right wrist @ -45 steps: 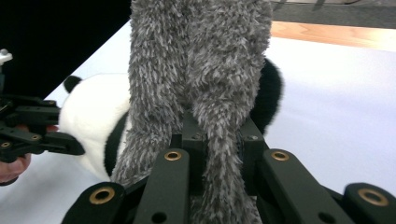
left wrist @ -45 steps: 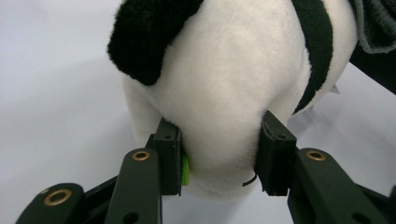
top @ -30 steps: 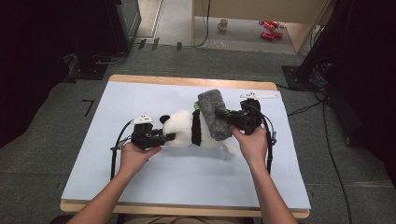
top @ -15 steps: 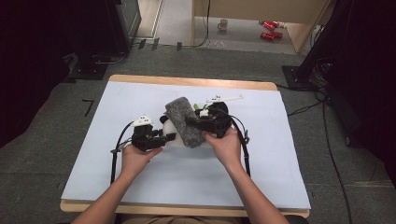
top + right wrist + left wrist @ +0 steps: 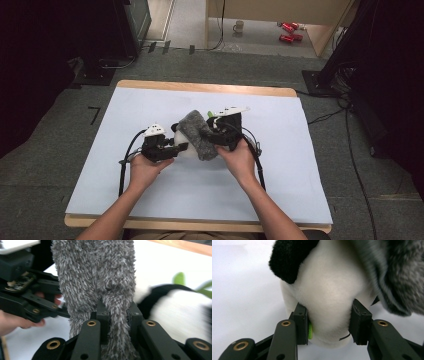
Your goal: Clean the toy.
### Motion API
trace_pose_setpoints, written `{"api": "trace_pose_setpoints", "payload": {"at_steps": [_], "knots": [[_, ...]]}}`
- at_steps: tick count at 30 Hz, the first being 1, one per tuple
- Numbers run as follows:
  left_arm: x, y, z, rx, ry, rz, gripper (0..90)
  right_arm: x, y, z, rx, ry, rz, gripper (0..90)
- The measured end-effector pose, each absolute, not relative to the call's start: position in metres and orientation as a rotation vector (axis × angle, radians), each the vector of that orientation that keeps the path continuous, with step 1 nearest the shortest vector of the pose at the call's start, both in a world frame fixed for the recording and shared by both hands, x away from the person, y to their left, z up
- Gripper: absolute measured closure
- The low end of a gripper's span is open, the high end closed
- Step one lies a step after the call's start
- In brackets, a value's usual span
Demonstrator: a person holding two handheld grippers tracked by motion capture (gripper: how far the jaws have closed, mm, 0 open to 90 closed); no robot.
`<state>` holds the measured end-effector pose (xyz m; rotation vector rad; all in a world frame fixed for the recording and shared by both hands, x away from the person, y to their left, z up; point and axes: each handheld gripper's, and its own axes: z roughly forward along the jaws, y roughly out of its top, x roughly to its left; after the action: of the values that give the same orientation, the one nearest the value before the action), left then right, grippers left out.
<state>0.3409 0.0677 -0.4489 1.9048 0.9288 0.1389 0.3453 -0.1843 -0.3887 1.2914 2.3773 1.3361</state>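
- The left hand-held gripper (image 5: 172, 148) pinches the white head of a plush panda (image 5: 329, 292) between its jaws, low on the pale blue surface (image 5: 300, 165).
- The right hand-held gripper (image 5: 212, 134) is clamped on a fold of shaggy grey fabric (image 5: 100, 280), draped over the panda mid-surface.
- A mug (image 5: 239, 26) stands on the floor beyond.

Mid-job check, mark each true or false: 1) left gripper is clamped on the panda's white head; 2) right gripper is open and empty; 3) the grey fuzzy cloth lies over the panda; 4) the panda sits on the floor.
1) True: the left gripper has both jaws pressed into the plush panda.
2) False: the right gripper is pinching the grey fuzzy cloth.
3) True, draped over it in the high view.
4) False: it rests on the table.
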Motion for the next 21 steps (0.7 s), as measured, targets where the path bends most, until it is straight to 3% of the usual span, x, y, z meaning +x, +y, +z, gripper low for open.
{"api": "trace_pose_setpoints", "payload": {"at_steps": [21], "knots": [[0.362, 0.071, -0.446, 1.921, 0.920, 0.064, 57.5, 0.341, -0.274, -0.378, 1.504, 2.137, 1.360, 79.1]]}}
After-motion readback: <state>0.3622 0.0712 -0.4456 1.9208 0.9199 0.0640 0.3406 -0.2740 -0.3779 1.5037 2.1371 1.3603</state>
